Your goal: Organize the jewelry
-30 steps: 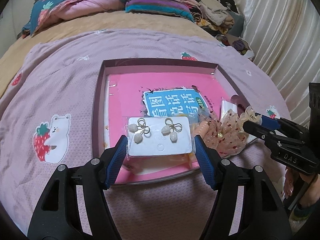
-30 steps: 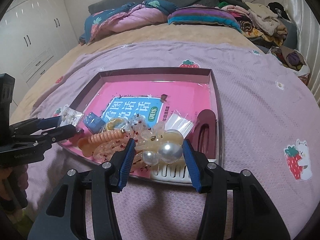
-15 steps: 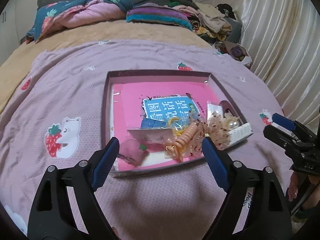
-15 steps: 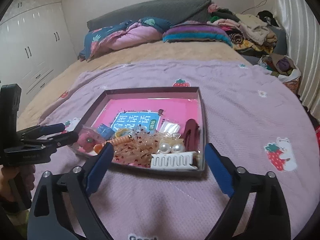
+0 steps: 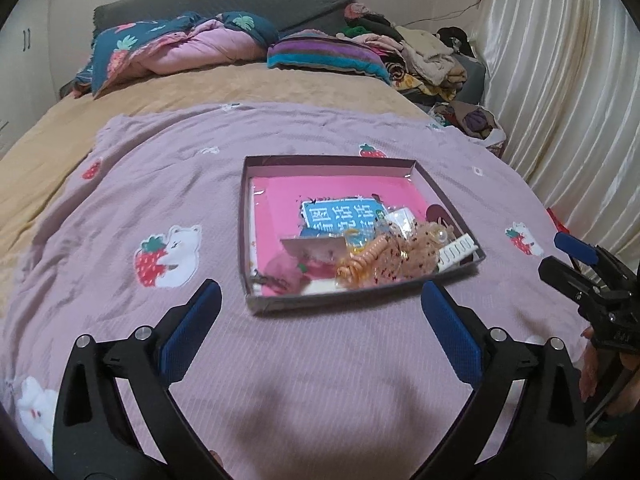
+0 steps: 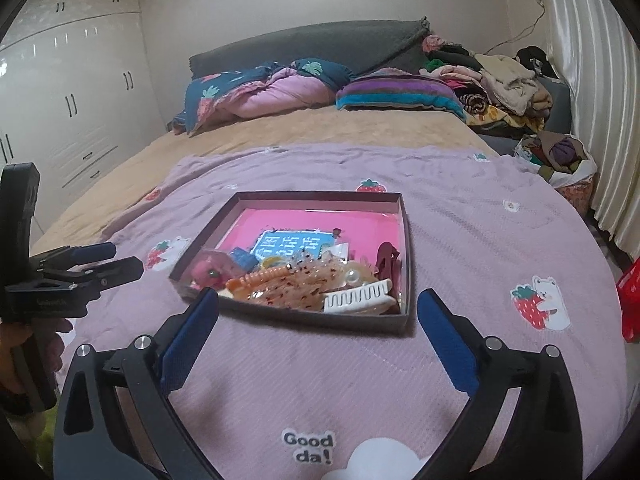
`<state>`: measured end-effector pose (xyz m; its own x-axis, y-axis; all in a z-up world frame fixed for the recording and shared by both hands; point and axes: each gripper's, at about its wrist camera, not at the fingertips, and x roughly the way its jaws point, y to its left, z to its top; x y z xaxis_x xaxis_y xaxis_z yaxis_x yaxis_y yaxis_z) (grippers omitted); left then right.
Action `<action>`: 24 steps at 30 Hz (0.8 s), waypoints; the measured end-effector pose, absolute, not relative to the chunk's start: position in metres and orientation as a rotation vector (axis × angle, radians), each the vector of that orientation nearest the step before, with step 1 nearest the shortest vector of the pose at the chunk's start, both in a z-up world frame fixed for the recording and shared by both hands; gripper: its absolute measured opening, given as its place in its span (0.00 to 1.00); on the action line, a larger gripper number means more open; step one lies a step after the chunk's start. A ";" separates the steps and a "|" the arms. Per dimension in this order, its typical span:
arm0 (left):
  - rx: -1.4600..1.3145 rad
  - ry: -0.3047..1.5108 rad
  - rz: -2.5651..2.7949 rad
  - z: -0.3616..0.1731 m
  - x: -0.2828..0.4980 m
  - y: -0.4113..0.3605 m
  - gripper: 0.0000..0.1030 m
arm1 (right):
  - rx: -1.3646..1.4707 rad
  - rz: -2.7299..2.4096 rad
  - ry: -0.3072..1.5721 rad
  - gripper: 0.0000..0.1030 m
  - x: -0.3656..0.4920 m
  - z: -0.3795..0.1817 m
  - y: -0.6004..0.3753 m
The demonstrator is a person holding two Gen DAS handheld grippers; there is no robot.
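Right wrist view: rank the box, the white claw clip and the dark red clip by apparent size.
1. box
2. white claw clip
3. dark red clip, though it is partly hidden and lies farther from the camera, so the gap with the white one is unsure.

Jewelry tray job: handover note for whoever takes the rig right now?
Left gripper: open, empty, jaws just opened, clear of the tray.
Right gripper: open, empty, jaws just opened, also short of the tray.
Things: all in the tray on the purple blanket, heaped at its near end: earring card, orange coil hair tie, pearl clip, white claw clip, dark red clip.
Done: card and pearl clip released into the tray.
Left: nothing visible outside the tray; the heap is unsorted.
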<state>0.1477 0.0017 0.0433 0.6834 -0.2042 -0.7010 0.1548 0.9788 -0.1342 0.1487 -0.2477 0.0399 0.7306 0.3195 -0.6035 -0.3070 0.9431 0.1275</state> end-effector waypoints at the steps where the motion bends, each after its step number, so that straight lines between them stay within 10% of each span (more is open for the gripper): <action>1: -0.063 0.791 -0.196 0.043 0.143 0.002 0.91 | 0.019 0.345 0.667 0.96 0.146 0.039 -0.248; 24: -0.086 0.787 -0.139 0.007 0.081 0.014 0.91 | 0.016 0.322 0.716 0.96 0.099 -0.004 -0.242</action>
